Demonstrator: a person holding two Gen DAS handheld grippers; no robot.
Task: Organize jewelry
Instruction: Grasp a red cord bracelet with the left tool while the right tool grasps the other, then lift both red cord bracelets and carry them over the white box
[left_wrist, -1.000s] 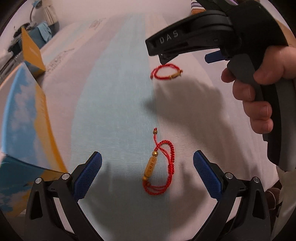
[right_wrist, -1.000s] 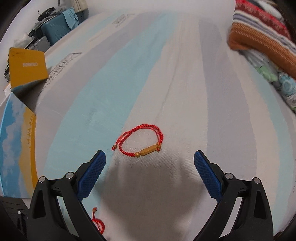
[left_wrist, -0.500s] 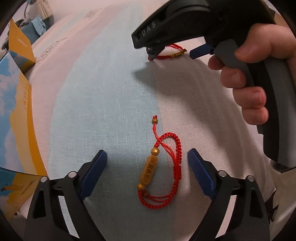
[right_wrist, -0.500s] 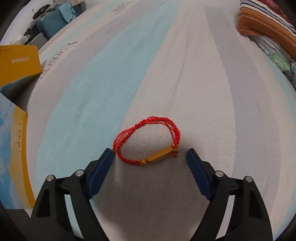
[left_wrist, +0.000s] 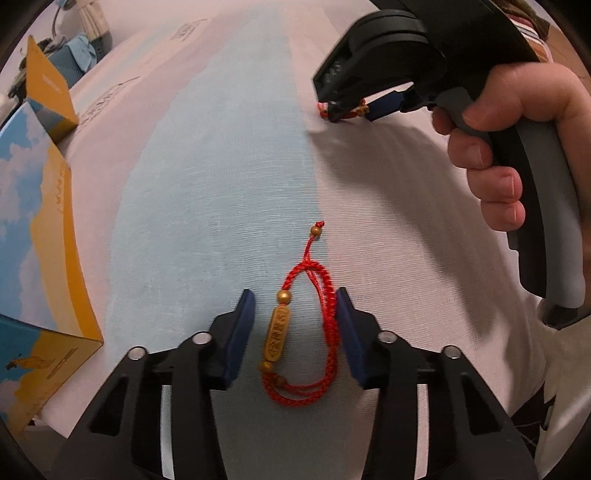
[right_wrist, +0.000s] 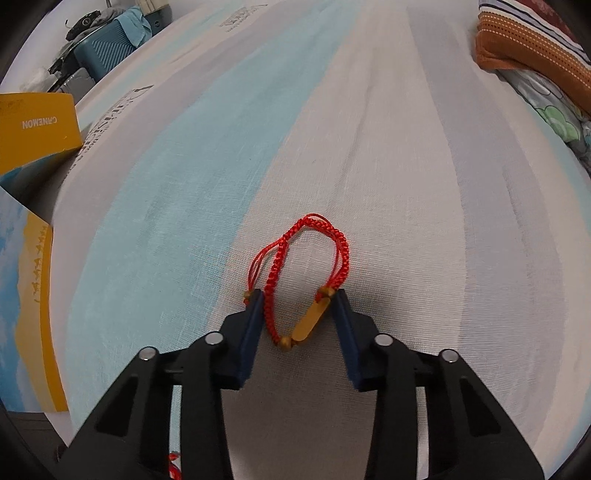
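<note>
On striped sheet, yellow-blue box; contents hidden.

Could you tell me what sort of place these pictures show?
Probably a bedroom: the bracelets lie on a striped bedsheet, folded blankets are piled at its edge, and a suitcase stands beyond.

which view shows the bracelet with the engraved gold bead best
The left wrist view: that bracelet lies whole between the left tool's pads, its bead's engraving readable. The right wrist view shows only a red scrap of it at the bottom edge, behind the right tool, which brackets the other bracelet.
</note>
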